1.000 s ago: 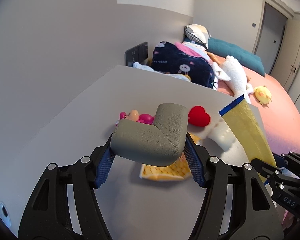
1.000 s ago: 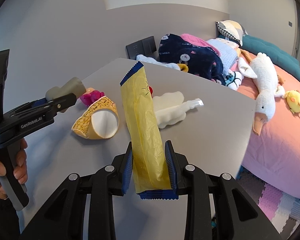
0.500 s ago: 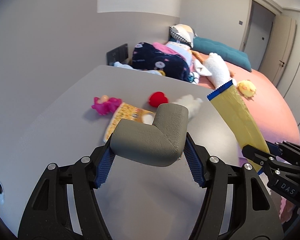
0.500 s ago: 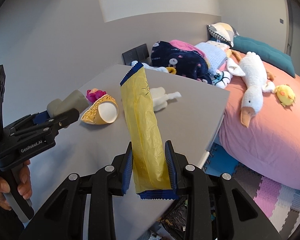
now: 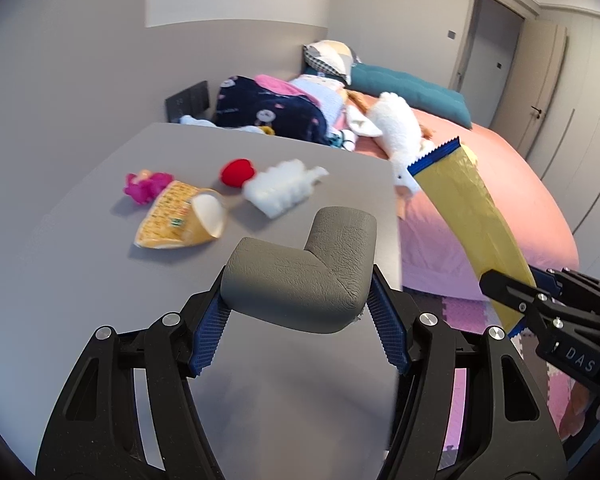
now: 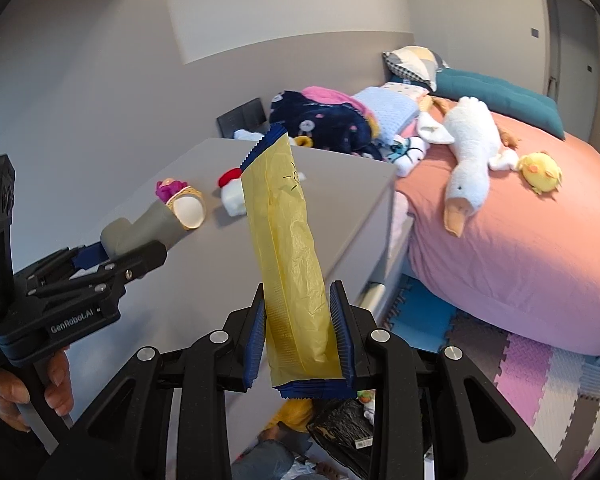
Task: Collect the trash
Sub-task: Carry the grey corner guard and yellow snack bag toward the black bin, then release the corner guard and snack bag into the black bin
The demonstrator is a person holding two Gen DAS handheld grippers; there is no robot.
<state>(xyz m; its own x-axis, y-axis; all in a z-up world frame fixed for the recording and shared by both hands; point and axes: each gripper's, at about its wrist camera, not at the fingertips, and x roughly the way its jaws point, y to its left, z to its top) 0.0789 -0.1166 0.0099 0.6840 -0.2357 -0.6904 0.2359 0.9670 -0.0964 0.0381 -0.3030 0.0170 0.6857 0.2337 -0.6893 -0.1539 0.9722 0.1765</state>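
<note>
My left gripper is shut on a grey L-shaped foam corner guard and holds it above the grey table. It also shows in the right wrist view. My right gripper is shut on a long yellow wrapper with blue ends, held upright past the table's right edge; the wrapper also shows in the left wrist view. A yellow snack bag lies open on the table.
On the table lie a pink toy, a red heart and a white fluffy item. A bed with a plush goose stands to the right. Dark and yellow items lie below my right gripper, beside foam floor mats.
Both grippers have pulled back and to the right from the table, keeping hold of their items. The floor and the items below have come into the right wrist view.
</note>
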